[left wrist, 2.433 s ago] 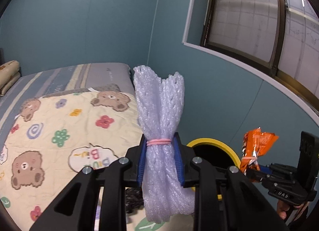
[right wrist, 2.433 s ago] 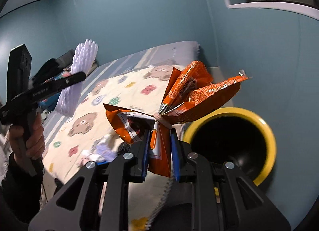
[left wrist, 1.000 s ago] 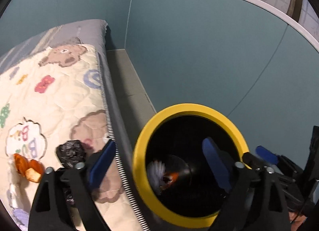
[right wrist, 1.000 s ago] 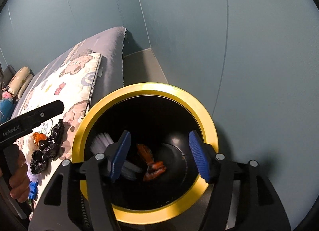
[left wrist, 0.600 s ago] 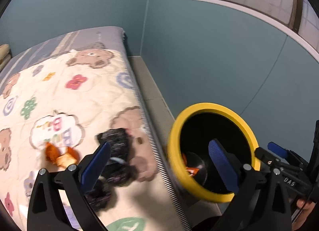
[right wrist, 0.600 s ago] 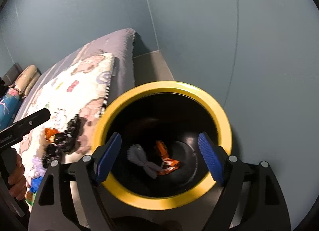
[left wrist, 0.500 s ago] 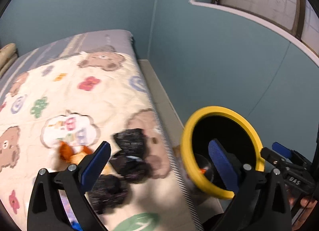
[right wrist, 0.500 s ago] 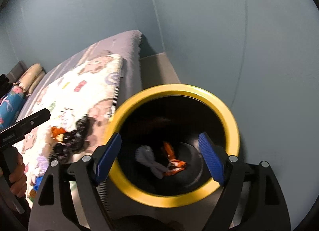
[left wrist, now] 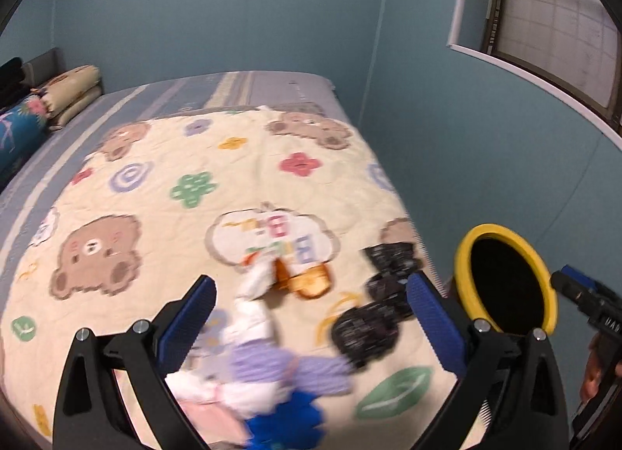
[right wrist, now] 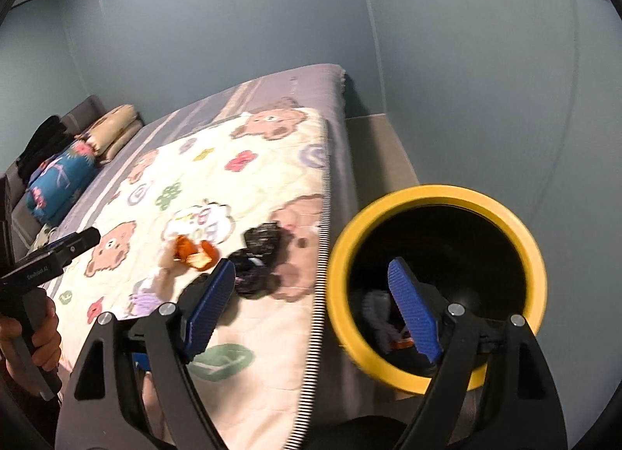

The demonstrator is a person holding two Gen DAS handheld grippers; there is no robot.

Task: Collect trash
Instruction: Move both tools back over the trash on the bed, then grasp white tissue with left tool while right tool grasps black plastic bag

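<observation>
Left tool (left wrist: 309, 304) spread wide, nothing between the blue pads, hovering over the near end of the bed (left wrist: 241, 107). Right tool (right wrist: 311, 304) also spread, empty, straddling the gap between the bed's right edge and the bin (right wrist: 532, 251).

On the quilt (left wrist: 155, 162), near its right edge: black crumpled wrappers (left wrist: 373, 317), several lumps, count unclear from motion blur. Just left of them an orange wrapper (left wrist: 307, 281), touching a white scrap (left wrist: 254, 281). At the quilt's near edge a purple-and-white pile (left wrist: 272, 368) and a blue piece (left wrist: 287, 426), all smeared, cut off by the frame bottom and partly behind the left tool's frame; can't separate individual items.

Yellow-rimmed black bin on the floor just beside the bed's right edge. Inside, mostly dark: a pale grey-white bundle (right wrist: 375, 312) and a sliver of orange (right wrist: 400, 343), both partly hidden behind the right tool's pad. From the left wrist view, bin interior reads pure black, contents not visible.

Folded bedding (right wrist: 112, 133) and a blue floral pillow (right wrist: 58, 181) at the far left corner of the bed. Window (left wrist: 552, 22) top right, cropped.
</observation>
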